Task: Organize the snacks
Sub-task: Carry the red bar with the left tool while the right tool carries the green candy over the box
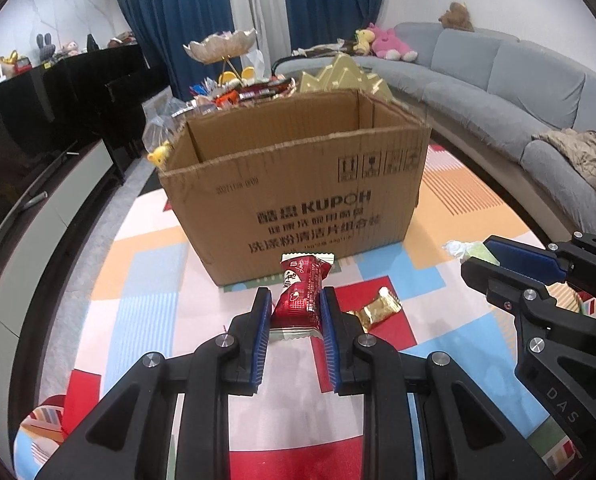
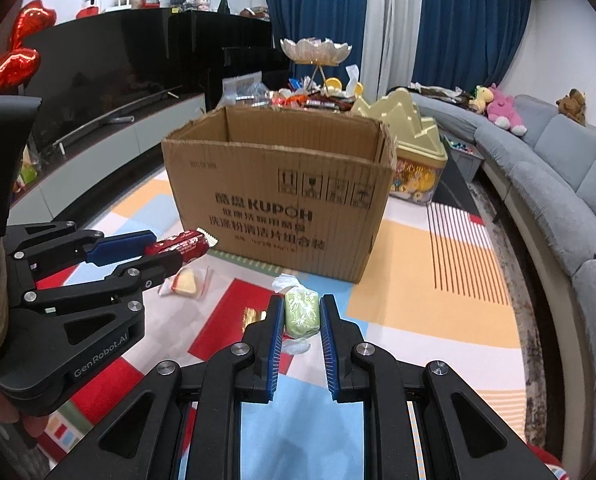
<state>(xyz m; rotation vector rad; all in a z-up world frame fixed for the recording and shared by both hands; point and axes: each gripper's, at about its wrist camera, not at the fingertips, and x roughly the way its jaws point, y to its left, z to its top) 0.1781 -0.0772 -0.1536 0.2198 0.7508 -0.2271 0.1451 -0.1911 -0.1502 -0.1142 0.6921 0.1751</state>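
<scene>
Pointing boxward, red snack bar (image 1: 298, 294) lies lengthwise between jaws.

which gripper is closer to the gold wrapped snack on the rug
Left. The left gripper, holding a red snack, is just beside the gold snack; the right gripper is farther right.

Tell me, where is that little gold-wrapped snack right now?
The gold-wrapped snack lies on the colourful mat, just right of the left tongs holding the red snack, in front of the cardboard box.

Matte black angular left gripper (image 1: 294, 308) and right gripper (image 2: 301, 316), with ribbed blue pads (image 1: 260, 334). Silver round screws; white "GenRobot.AI" lettering lower left of right wrist view
</scene>
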